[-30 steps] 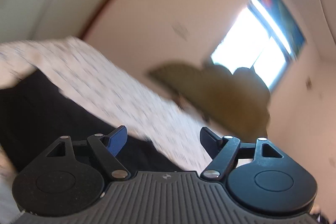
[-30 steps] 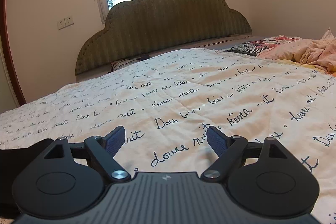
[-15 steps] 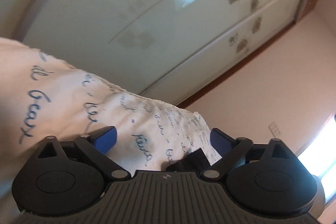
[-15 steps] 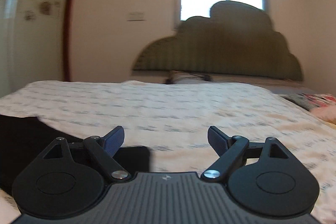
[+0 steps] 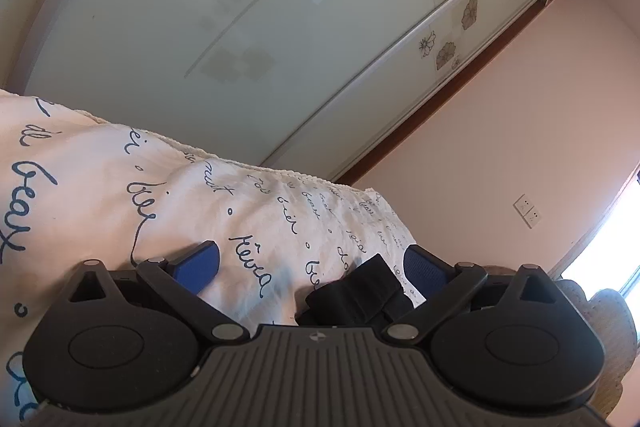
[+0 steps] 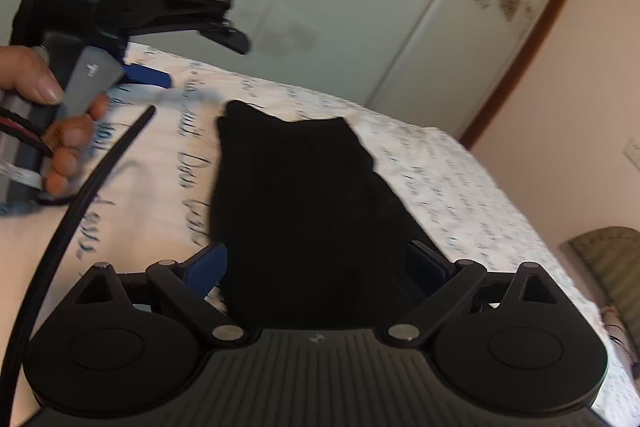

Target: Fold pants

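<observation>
Black pants [image 6: 304, 195] lie folded into a long strip on the white script-printed bed cover [image 6: 440, 179]. My right gripper [image 6: 316, 267] hovers over their near end. Its jaws are opening, and the cloth shows between the blue pads [image 6: 208, 267] with neither pressing on it. In the right wrist view a hand [image 6: 36, 83] holds my left gripper [image 6: 192, 61] at the upper left, open, beside the pants' far end. In the left wrist view the left gripper [image 5: 312, 267] stands open low over the cover [image 5: 120, 195]. A black corner of the pants [image 5: 360, 291] lies near its right finger, untouched.
Frosted sliding wardrobe doors [image 5: 240, 27] with flower prints stand beyond the bed's far edge. A black cable [image 6: 100, 179] runs across the cover at left. The olive headboard [image 6: 612, 259] is at far right, with a pink wall and socket [image 5: 528, 211].
The right gripper swung from facing the headboard to over the black pants, rolling as it went. The left gripper turned from the headboard toward the wardrobe. Both jaws stand wider.
</observation>
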`<action>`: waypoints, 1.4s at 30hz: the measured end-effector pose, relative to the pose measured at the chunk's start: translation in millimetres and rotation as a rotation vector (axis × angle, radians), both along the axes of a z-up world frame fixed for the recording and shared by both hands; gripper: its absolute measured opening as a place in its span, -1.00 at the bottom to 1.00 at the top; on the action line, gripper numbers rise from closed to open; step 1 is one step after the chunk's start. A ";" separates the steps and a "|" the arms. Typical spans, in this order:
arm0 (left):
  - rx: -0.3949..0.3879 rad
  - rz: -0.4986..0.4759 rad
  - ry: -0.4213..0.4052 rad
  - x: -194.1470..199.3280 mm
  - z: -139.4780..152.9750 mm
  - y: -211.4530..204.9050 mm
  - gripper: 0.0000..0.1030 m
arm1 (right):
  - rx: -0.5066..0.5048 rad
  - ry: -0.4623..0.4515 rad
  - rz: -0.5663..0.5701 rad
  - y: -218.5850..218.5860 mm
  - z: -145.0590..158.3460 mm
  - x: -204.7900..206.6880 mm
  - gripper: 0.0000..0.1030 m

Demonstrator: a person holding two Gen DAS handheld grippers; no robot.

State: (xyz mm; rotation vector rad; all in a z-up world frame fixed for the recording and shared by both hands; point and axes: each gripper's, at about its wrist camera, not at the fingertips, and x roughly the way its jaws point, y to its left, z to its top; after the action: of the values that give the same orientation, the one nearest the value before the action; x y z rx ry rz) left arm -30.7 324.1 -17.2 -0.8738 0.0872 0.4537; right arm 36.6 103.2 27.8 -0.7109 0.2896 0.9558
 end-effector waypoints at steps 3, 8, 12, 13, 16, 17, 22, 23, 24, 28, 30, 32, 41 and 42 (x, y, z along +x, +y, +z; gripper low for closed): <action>-0.008 -0.002 -0.007 -0.7 -1.2 0.7 0.95 | -0.002 0.073 0.058 6.8 -0.7 -3.6 0.87; -0.013 -0.009 -0.010 -0.1 -1.8 1.3 0.96 | -0.025 -0.015 0.027 21.4 -12.8 -8.2 0.87; -0.022 -0.009 -0.016 -0.7 -2.2 2.3 0.97 | -0.025 -0.048 -0.047 26.7 -10.4 4.3 0.87; -0.022 -0.009 -0.017 -0.7 -2.3 2.4 0.97 | -0.033 -0.045 -0.049 28.6 -11.6 4.3 0.87; -0.023 -0.009 -0.017 -0.9 -2.4 2.5 0.97 | -0.044 -0.081 -0.043 34.1 -15.0 0.1 0.87; -0.023 -0.009 -0.017 -0.7 -2.5 2.6 0.97 | -0.035 -0.073 -0.048 34.6 -14.8 2.4 0.87; -0.020 -0.010 -0.009 -0.1 -2.3 1.2 0.97 | 0.058 0.075 -0.101 31.4 -19.4 27.5 0.98; -0.017 -0.010 -0.005 0.5 -2.1 0.8 0.97 | 0.074 0.098 -0.106 30.1 -21.7 31.3 0.99; -0.014 -0.010 -0.001 1.2 -2.0 0.3 0.97 | 0.081 0.116 -0.110 28.5 -22.0 33.2 0.99; -0.007 -0.009 0.015 3.7 -1.5 -1.1 0.97 | 0.084 0.136 -0.113 27.2 -22.0 35.1 1.00; -0.002 -0.009 0.021 4.7 -1.5 -1.6 0.97 | 0.084 0.130 -0.113 27.0 -22.0 34.1 1.00; 0.002 -0.008 0.027 5.7 -1.6 -1.9 0.97 | 0.083 0.121 -0.111 29.0 -23.6 34.1 1.00; 0.023 -0.003 0.062 11.9 -1.1 -4.5 0.97 | 0.095 0.145 -0.113 26.8 -22.9 36.0 1.00; 0.026 -0.003 0.066 12.5 -0.9 -4.9 0.97 | 0.096 0.148 -0.113 26.5 -22.7 36.6 1.00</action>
State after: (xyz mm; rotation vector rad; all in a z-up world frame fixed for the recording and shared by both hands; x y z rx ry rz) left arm -18.2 319.2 -18.1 -0.8327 0.1430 0.4802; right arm 73.1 129.7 5.1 -0.5313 0.4070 0.9094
